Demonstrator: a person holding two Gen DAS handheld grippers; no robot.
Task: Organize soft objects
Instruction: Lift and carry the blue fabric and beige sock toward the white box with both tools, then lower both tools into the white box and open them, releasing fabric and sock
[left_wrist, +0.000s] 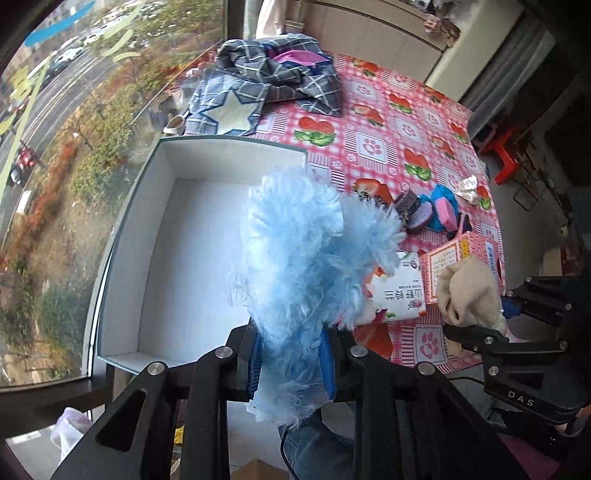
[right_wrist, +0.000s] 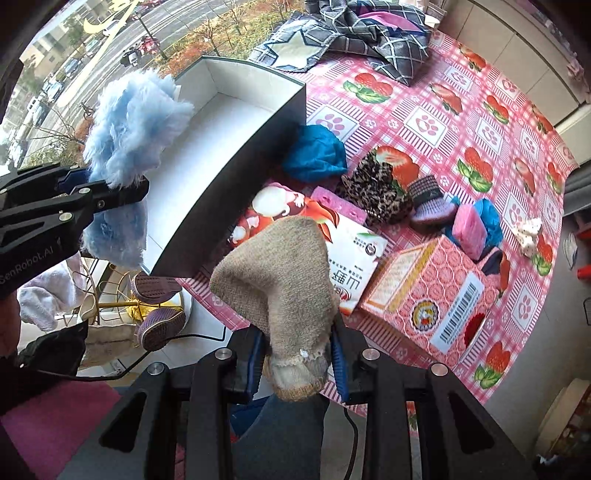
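A: Strawberry-print tablecloth (right_wrist: 461, 122) beside a street-side window; white box (left_wrist: 207, 236) sits at the table's window edge. Tong states?

B: Left gripper (left_wrist: 291, 365) clamped on the blue fluffy item (left_wrist: 303, 251), held over the box's near corner. Right gripper (right_wrist: 297, 365) clamped on the beige knitted sock (right_wrist: 280, 273), above the table's near edge, over the snack packet (right_wrist: 351, 254).

A: Risks?

B: Fluff is gripped low and its bulk leans toward the box's table-side wall; released here, it could drape over the rim. Sock hangs outside the box; a slack grip drops it on the packet or off the edge.
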